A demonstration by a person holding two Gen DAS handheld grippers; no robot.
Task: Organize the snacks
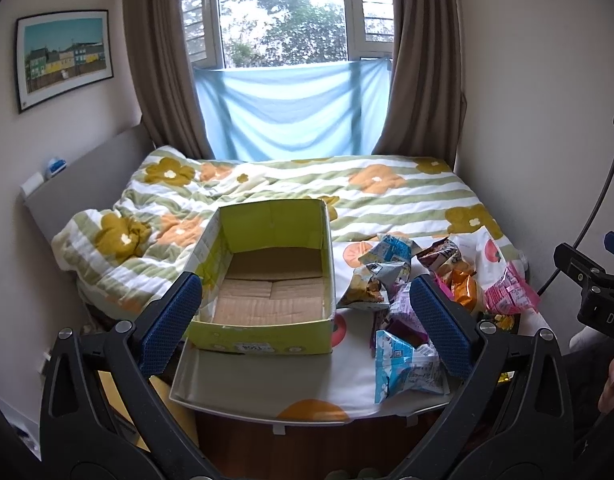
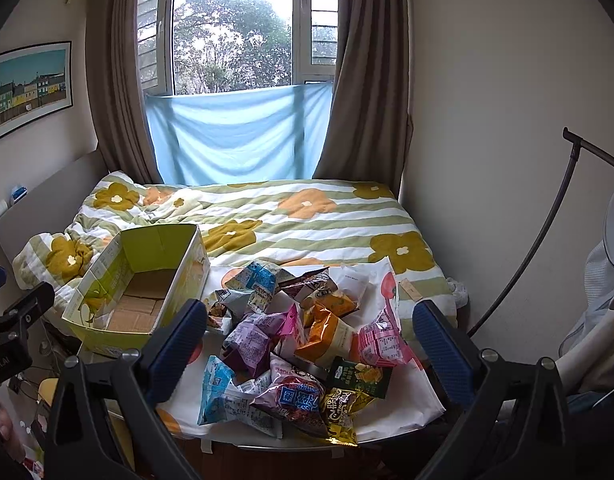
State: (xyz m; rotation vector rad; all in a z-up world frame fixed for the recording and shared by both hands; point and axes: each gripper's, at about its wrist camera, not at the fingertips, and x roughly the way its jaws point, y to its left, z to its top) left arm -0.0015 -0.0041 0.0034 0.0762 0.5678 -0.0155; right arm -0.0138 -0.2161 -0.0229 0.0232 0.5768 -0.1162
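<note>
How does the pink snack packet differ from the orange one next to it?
The pink packet has a pale printed label facing the camera; the orange packet shows mostly plain colour. The pink packet lies at the right edge of the pile, the orange packet nearer its middle, half under other packets. Both are small, crinkled, sealed and lie outside the box.

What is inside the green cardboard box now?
The green cardboard box holds no snacks; only its bare brown bottom flaps show. Its near wall hides the closest strip of the floor.
</note>
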